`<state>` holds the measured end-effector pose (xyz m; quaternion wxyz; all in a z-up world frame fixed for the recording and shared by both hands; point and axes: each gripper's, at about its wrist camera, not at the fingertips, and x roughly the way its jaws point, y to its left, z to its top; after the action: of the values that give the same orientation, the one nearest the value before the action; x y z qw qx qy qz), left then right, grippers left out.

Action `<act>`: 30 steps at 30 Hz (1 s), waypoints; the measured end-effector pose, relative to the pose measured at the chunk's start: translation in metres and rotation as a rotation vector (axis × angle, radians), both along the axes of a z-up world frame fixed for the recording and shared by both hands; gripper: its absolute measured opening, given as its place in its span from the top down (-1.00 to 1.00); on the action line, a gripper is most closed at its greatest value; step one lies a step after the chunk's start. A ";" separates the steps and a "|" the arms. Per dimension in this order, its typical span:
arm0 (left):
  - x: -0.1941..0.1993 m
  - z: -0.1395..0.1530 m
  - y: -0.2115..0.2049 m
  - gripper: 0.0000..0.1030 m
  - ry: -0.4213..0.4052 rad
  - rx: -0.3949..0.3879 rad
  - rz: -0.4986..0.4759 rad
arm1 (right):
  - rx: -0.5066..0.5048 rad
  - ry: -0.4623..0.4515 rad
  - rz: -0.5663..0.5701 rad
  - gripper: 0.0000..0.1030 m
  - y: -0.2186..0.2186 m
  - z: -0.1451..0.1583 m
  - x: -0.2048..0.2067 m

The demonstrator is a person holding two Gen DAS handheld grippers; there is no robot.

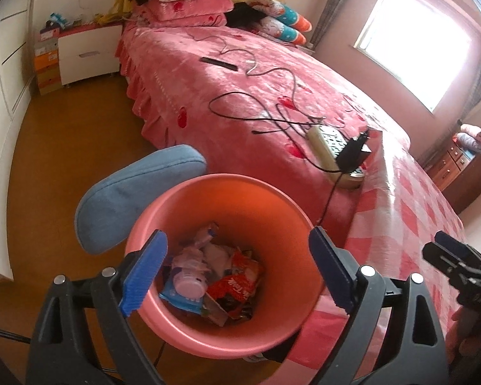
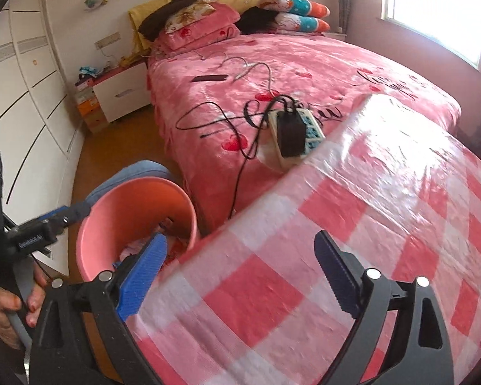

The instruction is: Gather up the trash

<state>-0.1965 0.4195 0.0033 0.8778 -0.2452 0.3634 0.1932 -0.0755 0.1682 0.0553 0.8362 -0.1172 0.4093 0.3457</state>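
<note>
Crumpled glossy wrappers [image 1: 231, 285] lay deep in the smooth pink plastic bin [image 1: 189, 199] on the floor beside your checked worktop [image 2: 352, 224]; left gripper [image 1: 237, 271] above it, right gripper [image 2: 240, 277] too, ribbed blue fingers [image 1: 144, 272] wide, empty.

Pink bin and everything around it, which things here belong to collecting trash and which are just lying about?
Part of the job:
- pink bin
- wrappers already inside it
- left gripper, open above the bin
- right gripper, open over the checked tablecloth

Just lying about:
- power strip and black cable on the bed
- blue cushion
- pillows
- nightstand
</note>
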 end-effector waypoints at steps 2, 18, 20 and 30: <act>0.002 0.004 -0.006 -0.76 -0.002 0.009 -0.014 | 0.001 0.003 -0.012 -0.79 -0.009 -0.001 -0.002; 0.014 0.034 -0.064 -0.80 -0.017 0.058 -0.121 | 0.001 -0.030 -0.110 -0.79 -0.069 0.002 -0.018; 0.015 0.037 -0.072 -0.80 -0.017 0.063 -0.136 | 0.000 -0.032 -0.120 -0.79 -0.074 0.003 -0.019; 0.024 0.046 -0.115 -0.82 -0.012 0.096 -0.220 | 0.012 -0.048 -0.183 -0.79 -0.115 0.003 -0.022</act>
<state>-0.1726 0.3048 0.0490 0.9064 -0.1629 0.3734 0.1115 -0.0976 0.0530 0.0585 0.8745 -0.0827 0.3961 0.2673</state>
